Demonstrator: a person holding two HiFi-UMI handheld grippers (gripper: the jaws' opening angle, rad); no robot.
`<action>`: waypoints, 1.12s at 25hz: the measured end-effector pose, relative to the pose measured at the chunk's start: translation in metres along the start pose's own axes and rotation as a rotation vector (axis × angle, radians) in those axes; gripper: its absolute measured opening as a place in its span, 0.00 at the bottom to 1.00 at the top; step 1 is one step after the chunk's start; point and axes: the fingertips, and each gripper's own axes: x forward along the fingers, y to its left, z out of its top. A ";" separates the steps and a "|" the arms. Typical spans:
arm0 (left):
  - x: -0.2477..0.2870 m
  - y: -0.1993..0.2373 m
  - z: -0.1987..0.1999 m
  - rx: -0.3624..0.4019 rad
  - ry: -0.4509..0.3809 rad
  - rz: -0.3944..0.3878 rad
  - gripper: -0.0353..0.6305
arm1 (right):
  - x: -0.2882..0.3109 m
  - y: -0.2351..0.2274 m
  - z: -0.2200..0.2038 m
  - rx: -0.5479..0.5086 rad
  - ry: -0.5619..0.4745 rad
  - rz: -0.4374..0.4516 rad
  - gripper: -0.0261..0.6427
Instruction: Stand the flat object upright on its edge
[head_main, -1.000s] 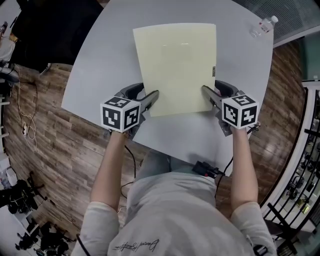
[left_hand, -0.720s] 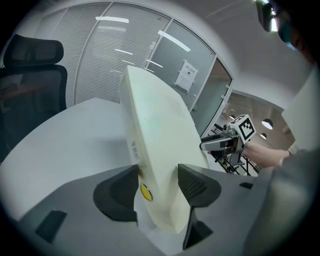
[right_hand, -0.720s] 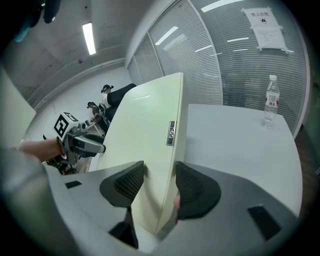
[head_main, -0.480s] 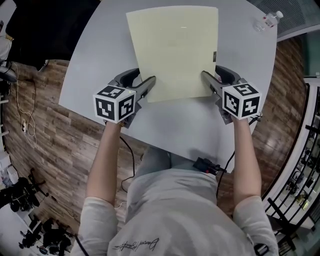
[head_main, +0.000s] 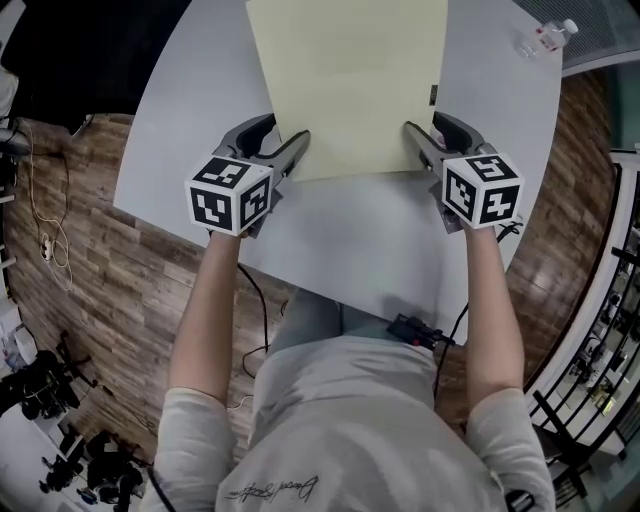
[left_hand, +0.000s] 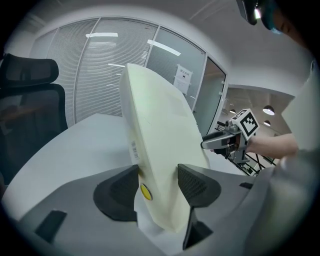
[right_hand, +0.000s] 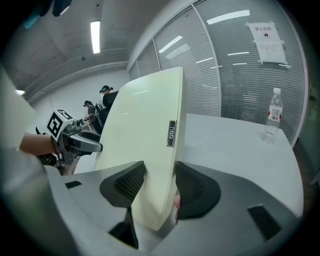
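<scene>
Lifted higher, panel (head_main: 350, 80) seems gripped by left gripper (head_main: 288, 130), right gripper (head_main: 423, 124).

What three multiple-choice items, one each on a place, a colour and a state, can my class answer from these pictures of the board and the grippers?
1. Where does the water bottle stand?
A. between the grippers
B. on the floor
C. on the far right part of the table

2. What colour is the board?
A. pale yellow
B. red
C. black

3. How do the jaws of the left gripper and the right gripper stand?
A. open, with nothing between them
B. closed on the board's side edges
C. closed on the bottle

Key:
1 C: the head view shows it near the table's far right rim.
2 A: every view shows the board pale yellow.
3 B: each gripper view shows both pads pressed on the board.
</scene>
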 end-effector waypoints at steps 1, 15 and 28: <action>0.001 0.000 0.000 0.013 -0.001 0.004 0.44 | 0.001 -0.001 -0.001 -0.005 -0.003 -0.005 0.36; 0.022 0.016 0.010 0.091 -0.054 0.053 0.44 | 0.018 -0.015 0.009 -0.053 -0.058 -0.076 0.36; 0.021 0.011 0.008 0.110 -0.106 0.081 0.44 | 0.010 -0.014 0.007 -0.059 -0.100 -0.095 0.36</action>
